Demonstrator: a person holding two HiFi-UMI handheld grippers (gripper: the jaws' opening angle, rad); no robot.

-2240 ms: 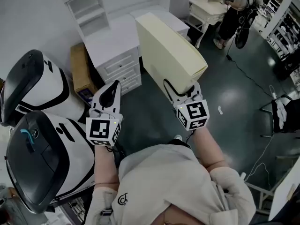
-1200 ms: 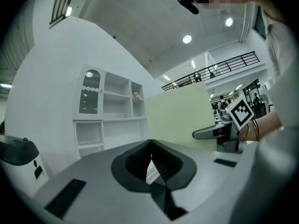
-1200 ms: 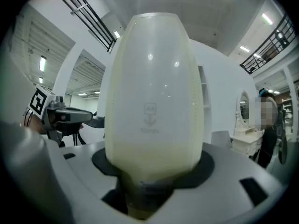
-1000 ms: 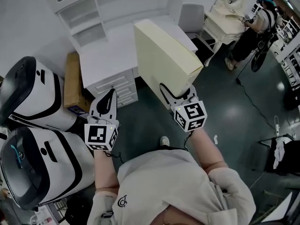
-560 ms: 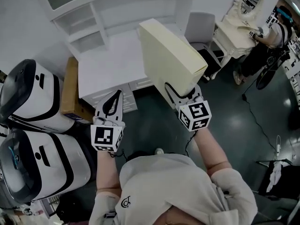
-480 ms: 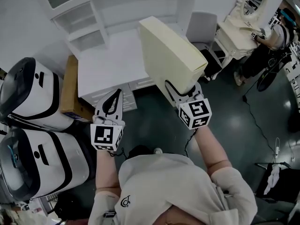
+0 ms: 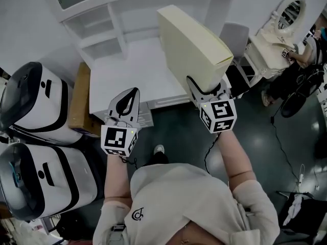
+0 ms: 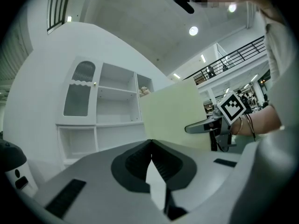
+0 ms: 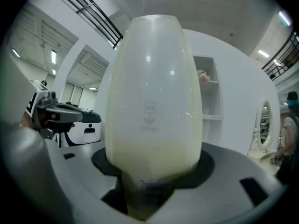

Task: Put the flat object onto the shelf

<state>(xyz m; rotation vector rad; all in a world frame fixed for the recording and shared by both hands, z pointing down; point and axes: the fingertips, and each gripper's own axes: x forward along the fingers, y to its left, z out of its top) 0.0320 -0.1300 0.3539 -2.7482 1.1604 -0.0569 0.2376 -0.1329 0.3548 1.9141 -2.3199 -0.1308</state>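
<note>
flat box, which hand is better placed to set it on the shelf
Right. The right tool is clamped on the flat box, holding it upright close to the white shelf. The left tool is shut and empty.

On your left stand a white and black machine (image 7: 31, 102) and a second one (image 7: 38, 185) nearer you. A brown cardboard box (image 7: 79, 100) lies between them and the white bench (image 7: 127, 78) with drawers. Off to your right are a grey chair (image 7: 234, 37), a dressing table (image 7: 265, 40) with an oval mirror (image 7: 292, 8), and a person (image 7: 295, 71) standing on the dark floor (image 7: 179, 129).
</note>
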